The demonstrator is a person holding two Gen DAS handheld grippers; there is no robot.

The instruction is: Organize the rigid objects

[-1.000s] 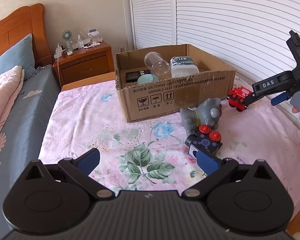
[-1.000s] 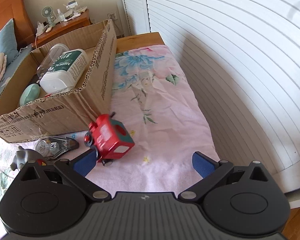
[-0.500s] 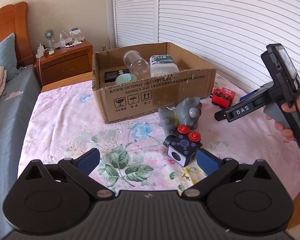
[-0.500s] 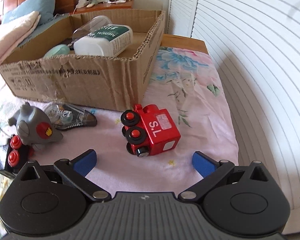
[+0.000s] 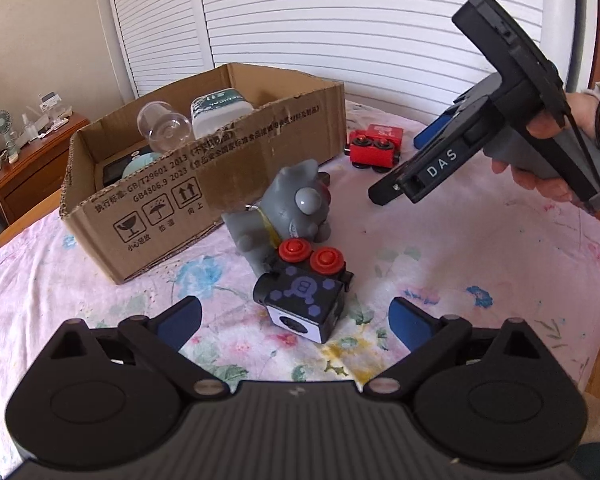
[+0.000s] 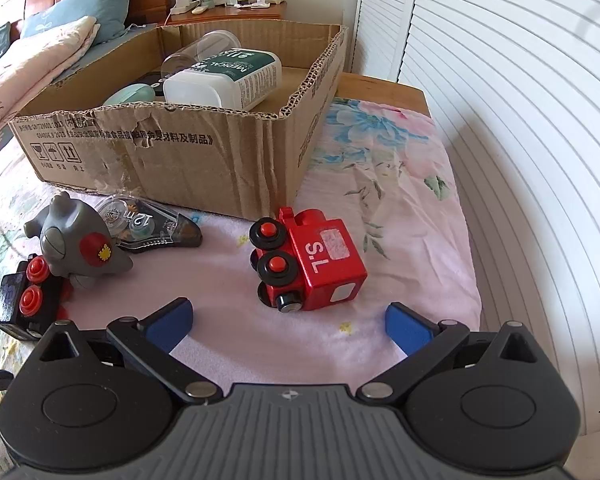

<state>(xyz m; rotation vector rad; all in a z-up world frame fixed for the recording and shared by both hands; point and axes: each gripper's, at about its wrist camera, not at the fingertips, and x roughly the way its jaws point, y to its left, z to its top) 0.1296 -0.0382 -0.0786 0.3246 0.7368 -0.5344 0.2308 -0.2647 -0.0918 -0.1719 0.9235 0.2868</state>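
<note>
Claws, left (image 5: 294, 318) and right (image 6: 288, 322), both released; two toy trains, red (image 6: 310, 260) and black (image 5: 302, 292), one cardboard box (image 6: 204, 160).

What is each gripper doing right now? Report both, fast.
Left gripper: open, empty, fingers either side of the black toy train car with red wheels.
Right gripper: open, empty, facing the red toy locomotive.
</note>
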